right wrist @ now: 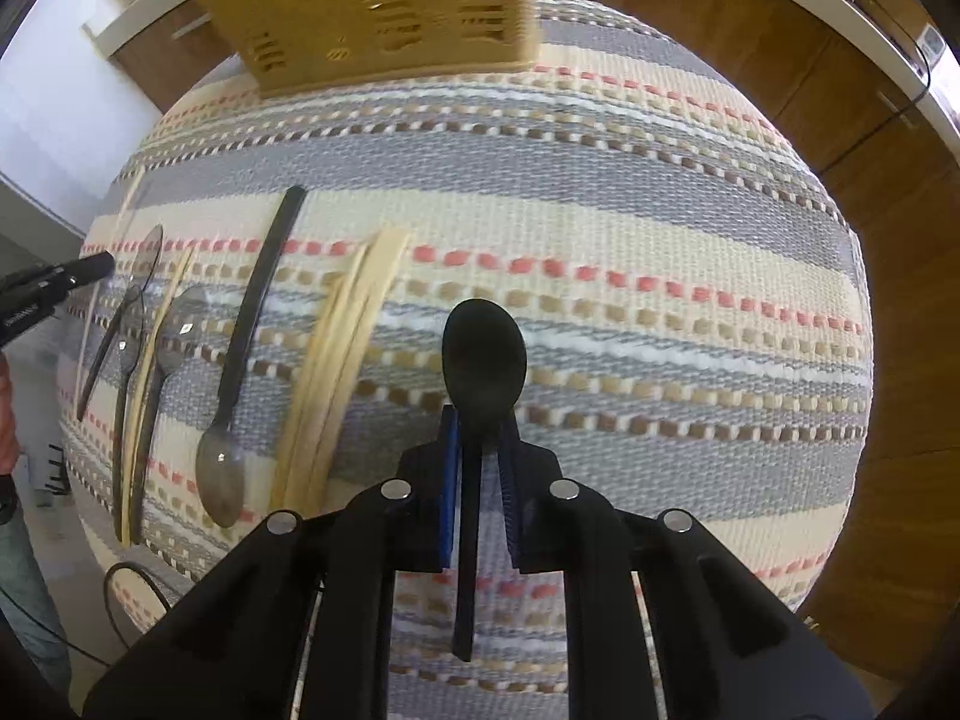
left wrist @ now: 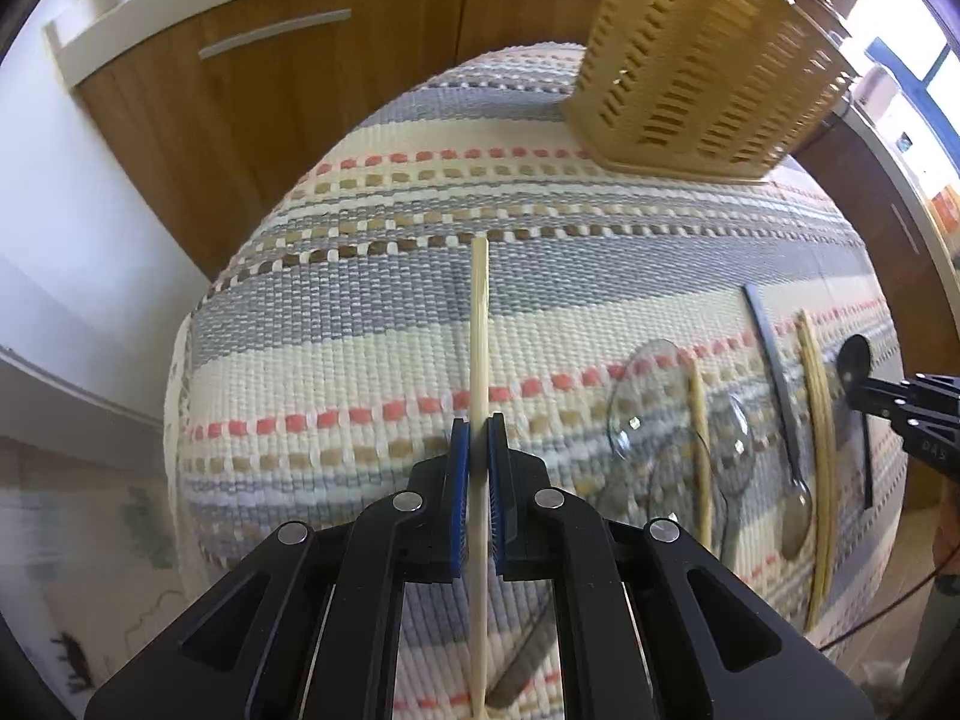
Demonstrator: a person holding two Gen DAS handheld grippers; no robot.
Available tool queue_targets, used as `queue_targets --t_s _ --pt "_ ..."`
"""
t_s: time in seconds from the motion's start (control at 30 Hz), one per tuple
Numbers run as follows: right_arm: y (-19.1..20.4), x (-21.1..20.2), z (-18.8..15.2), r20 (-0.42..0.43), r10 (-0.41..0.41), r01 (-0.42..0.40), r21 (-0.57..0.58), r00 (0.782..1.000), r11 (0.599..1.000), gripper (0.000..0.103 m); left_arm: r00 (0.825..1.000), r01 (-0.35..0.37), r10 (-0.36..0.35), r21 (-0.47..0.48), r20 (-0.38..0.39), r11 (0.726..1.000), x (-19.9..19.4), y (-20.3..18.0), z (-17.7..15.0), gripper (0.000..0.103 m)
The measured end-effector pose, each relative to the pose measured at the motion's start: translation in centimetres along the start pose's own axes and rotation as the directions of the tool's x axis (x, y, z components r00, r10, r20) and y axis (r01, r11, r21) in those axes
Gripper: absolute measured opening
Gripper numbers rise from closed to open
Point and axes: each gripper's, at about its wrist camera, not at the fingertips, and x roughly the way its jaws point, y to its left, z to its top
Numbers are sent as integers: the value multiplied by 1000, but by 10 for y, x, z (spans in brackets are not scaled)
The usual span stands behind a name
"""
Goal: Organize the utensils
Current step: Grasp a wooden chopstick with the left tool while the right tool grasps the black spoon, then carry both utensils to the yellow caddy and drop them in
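The left gripper (left wrist: pixel 479 444) is clamped on a pale chopstick (left wrist: pixel 479 324) that runs straight between its blue pads, while the right gripper (right wrist: pixel 480 438) grasps the handle of a black spoon (right wrist: pixel 483 354), bowl pointing ahead, above the striped woven mat (right wrist: pixel 660 228). Beside them on the mat lie more chopsticks (right wrist: pixel 336 360), a grey spoon with a dark handle (right wrist: pixel 240 360) and clear plastic spoons (left wrist: pixel 648 396), side by side. Farther back, the tan slotted utensil basket (left wrist: pixel 708 66) stands at the mat's far edge, before wooden cabinets (left wrist: pixel 270 72).
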Motion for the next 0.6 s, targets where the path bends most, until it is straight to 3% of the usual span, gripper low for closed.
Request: queue_targets --t_s 0.1,0.23,0.3,0.4,0.53,0.6 --pt "-17 -4 4 22 -2 2 4 1000 1000 11 1000 -21 21 9 -1 1000 2 -2 3 5" --pt "-39 -5 7 32 107 -108 53 994 993 15 999 -44 44 30 -7 999 7 -8 13 10" --pt "-45 -8 7 47 97 -99 54 994 994 19 998 -55 56 39 -8 998 9 -9 20 18" --pt "-58 -17 9 65 100 -103 50 993 993 29 997 -72 73 47 -15 996 17 -12 35 19" --pt "-61 -28 12 90 120 -125 55 989 991 51 997 -65 67 60 -29 996 24 -15 53 19" --pt "-65 -31 16 92 103 -108 51 990 993 51 996 -76 78 73 -35 994 27 -19 59 19"
